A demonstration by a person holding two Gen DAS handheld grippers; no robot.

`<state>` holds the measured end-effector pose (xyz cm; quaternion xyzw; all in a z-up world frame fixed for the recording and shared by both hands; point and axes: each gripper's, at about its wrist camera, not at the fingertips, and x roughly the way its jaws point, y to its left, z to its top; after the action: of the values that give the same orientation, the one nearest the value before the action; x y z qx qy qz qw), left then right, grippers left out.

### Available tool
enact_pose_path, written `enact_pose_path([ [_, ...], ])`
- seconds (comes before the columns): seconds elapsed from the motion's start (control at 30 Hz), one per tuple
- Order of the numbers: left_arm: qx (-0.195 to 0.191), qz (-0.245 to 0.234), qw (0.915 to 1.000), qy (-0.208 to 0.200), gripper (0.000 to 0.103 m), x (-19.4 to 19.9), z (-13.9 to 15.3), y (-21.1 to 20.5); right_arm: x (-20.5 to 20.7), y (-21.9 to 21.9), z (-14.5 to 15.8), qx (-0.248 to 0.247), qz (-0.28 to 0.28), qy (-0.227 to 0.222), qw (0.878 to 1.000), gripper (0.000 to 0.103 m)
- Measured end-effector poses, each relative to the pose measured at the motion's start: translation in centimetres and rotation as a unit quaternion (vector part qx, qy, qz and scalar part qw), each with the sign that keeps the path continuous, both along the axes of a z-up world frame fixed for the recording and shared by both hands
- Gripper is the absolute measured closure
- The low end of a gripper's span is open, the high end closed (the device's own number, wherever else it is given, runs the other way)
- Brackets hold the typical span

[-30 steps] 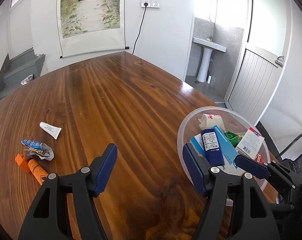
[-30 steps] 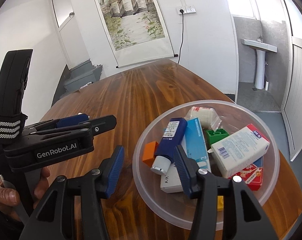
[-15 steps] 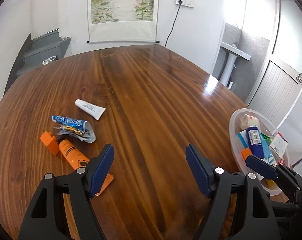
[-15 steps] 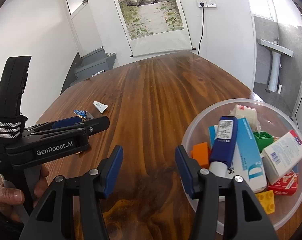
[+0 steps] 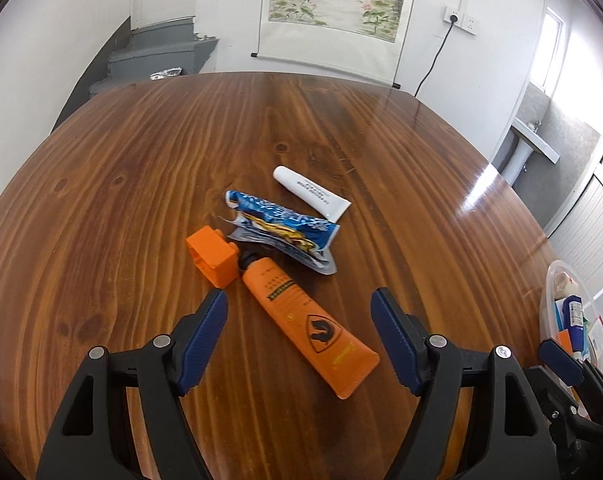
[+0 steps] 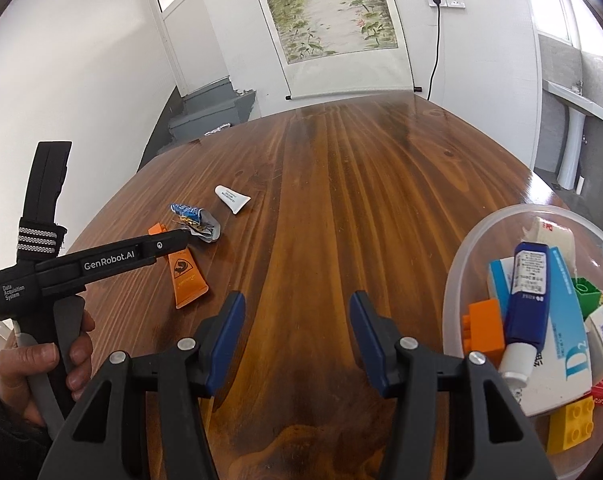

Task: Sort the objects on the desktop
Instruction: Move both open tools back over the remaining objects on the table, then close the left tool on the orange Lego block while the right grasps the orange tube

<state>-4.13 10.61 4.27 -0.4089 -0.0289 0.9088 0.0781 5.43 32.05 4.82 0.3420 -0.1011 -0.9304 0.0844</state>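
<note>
- Both jaws stand spread wide and pinch nothing: the left gripper hangs low over the bench with the loose things straight ahead of it, while the right gripper hovers over bare wood just beside the bowl.
- Nearest the left gripper lies the orange squeeze tube with a black emblem; its flat crimped end sits between the blue pads, closer to the right-hand pad, and its long axis runs slantwise away to the black cap at the upper left.
- By my judgement this tube is the next thing to take, and the left hand is plainly the nearer; since the tube lies at a slant to the line between the pads, a small turn of the wrist would let them close squarely across its width.
- Touching the tube's cap is a small orange plastic block, a collision risk on the left-hand side.
- Just beyond lies a crumpled blue and silver foil wrapper, and past that a small white tube, slightly apart.
- Off to the right, the clear round plastic bowl already holds boxes, bricks and a dark blue bottle.
- Farthest, the brown wooden bench runs back to the wall.
</note>
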Motion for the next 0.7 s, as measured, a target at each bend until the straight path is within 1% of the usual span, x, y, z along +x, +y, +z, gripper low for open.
enact_pose_path([
  [0.07, -0.004, 0.011, 0.9999, -0.002, 0.026, -0.3, -0.2, -0.8, -0.2, -0.3, 0.0, -0.001, 0.004, -0.001, 1.000, 0.041],
  [0.13, -0.006, 0.021, 0.9997, -0.006, 0.026, -0.8, -0.5, -1.6, -0.4, -0.7, 0.0, -0.003, 0.008, -0.001, 1.000, 0.037],
  [0.27, -0.018, 0.036, 0.9991, -0.013, 0.026, -1.7, -1.0, -2.7, -0.7, -1.3, -0.1, -0.003, 0.018, -0.002, 1.000, 0.036],
  [0.47, -0.043, 0.037, 0.9983, -0.014, 0.026, -3.4, -1.7, -3.6, -1.0, -2.0, -0.4, -0.004, 0.029, -0.006, 1.000, 0.036],
  [0.57, -0.033, 0.030, 0.9990, -0.011, 0.026, -4.1, -1.7, -4.3, -1.1, -2.4, -0.5, -0.004, 0.034, -0.008, 0.999, 0.036],
  [0.7, -0.034, 0.028, 0.9990, -0.006, 0.026, -4.8, -1.8, -4.7, -1.2, -2.9, -0.6, -0.002, 0.040, -0.010, 0.999, 0.036],
])
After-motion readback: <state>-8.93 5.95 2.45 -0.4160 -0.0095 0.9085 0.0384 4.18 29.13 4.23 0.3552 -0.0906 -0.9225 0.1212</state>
